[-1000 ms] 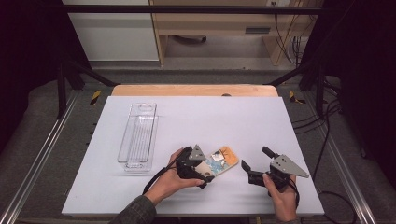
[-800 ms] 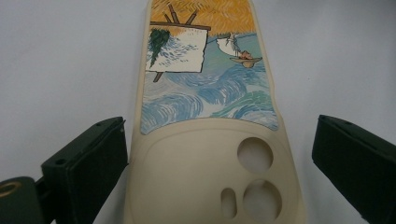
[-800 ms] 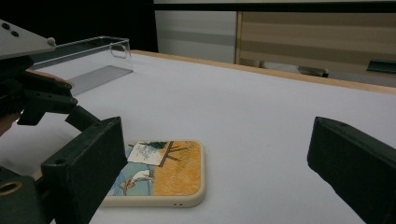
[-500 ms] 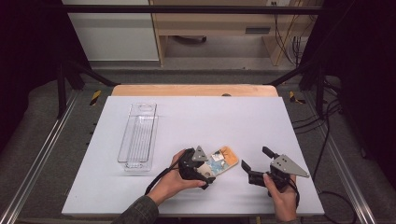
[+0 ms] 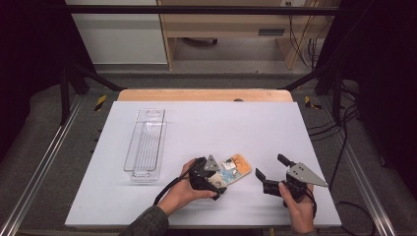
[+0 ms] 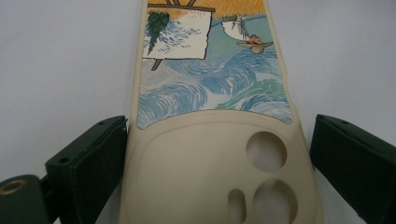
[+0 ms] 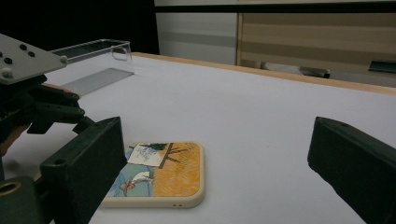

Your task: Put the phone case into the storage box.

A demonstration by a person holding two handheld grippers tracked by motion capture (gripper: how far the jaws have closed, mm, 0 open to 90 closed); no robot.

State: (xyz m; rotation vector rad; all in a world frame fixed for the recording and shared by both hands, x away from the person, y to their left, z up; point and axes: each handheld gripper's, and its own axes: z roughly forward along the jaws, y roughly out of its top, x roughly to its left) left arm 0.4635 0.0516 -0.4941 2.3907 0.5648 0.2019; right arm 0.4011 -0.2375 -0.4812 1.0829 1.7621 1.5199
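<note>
A cream phone case (image 5: 235, 167) with a painted sea-and-field picture lies flat on the white table (image 5: 206, 123), near the front. My left gripper (image 5: 221, 177) is at the case's camera-hole end. In the left gripper view the phone case (image 6: 210, 93) runs up between the two black jaws, which stand at its two long edges, and my left gripper (image 6: 219, 126) is open. My right gripper (image 5: 269, 166) is held just right of the case, open and holding nothing. The right gripper view has the phone case (image 7: 163, 172) low between the spread jaws of my right gripper (image 7: 215, 140).
A clear plastic tray (image 5: 162, 142) lies lengthwise at the left of the table, and its far wall appears in the right gripper view (image 7: 100, 56). A wooden strip (image 5: 204, 95) borders the far edge. Metal rails and cables flank the table.
My left gripper has slid a little to the right, farther over the case's near end. The right gripper has barely moved.
</note>
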